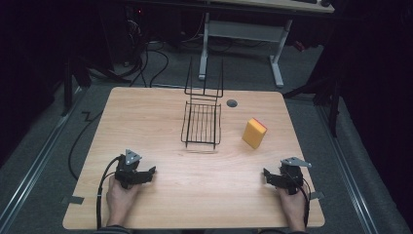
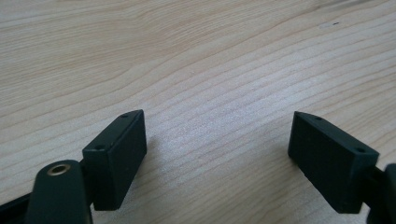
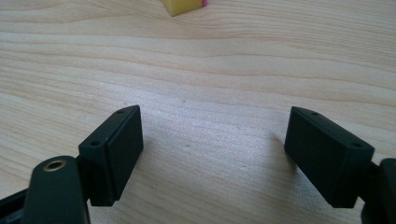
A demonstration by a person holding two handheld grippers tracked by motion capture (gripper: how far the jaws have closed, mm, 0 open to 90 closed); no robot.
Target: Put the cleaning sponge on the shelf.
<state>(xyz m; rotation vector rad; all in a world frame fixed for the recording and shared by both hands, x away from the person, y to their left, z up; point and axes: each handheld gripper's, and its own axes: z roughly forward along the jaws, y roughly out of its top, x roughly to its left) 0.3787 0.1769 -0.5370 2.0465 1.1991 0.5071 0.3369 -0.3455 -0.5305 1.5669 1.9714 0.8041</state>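
A yellow sponge (image 1: 254, 132) with a red edge lies on the wooden table (image 1: 160, 112), right of a black wire rack (image 1: 201, 123). My left gripper (image 1: 146, 174) rests near the front left of the table, held by a hand. It is open, and its own view has bare wood between its jaws (image 2: 217, 140). My right gripper (image 1: 269, 176) rests near the front right, also open with nothing between its jaws (image 3: 212, 140). The sponge's corner (image 3: 183, 5) peeks in at the top of the right gripper view.
A dark round cable hole (image 1: 232, 103) sits in the table behind the rack. A white desk frame (image 1: 243, 34) and cables (image 1: 146, 63) stand on the floor beyond the far edge. Cables trail from both grippers toward the front edge.
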